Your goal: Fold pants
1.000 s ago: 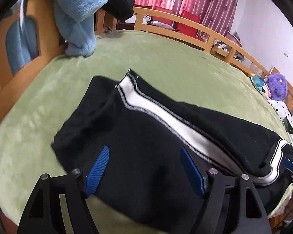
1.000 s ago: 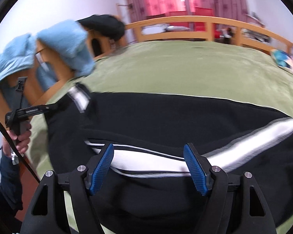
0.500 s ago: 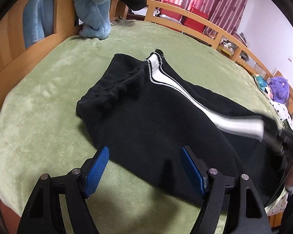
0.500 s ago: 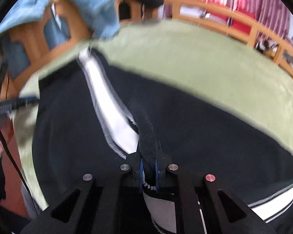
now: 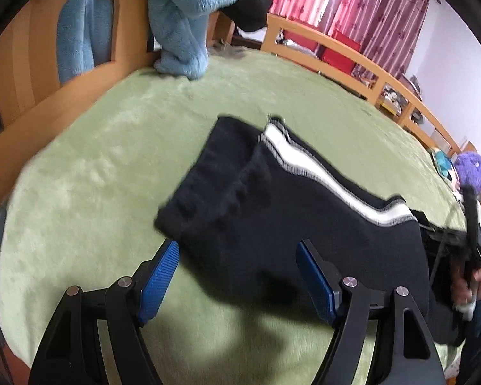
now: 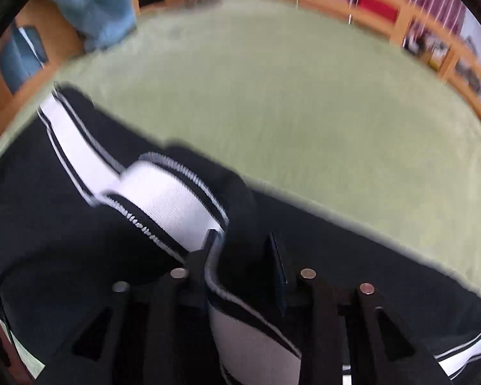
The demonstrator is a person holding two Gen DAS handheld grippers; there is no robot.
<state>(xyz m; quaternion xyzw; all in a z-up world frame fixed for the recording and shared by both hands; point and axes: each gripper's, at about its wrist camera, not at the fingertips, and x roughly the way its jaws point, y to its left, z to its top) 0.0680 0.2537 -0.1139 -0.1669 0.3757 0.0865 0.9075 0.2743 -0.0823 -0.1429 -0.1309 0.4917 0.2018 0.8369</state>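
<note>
On green bed cover (image 5: 118, 147): black pants (image 5: 272, 224) with white side stripe (image 5: 308, 163), partly folded, long axis running 11-to-4 o'clock in left view. Left gripper (image 5: 237, 282) wide open, empty, hovering over near hem at 6 o'clock. Right gripper (image 6: 243, 256) nearer fold; jaws opening, folded stripe edge between them, apparently no longer pinched. Right hand better placed for next grab.
</note>
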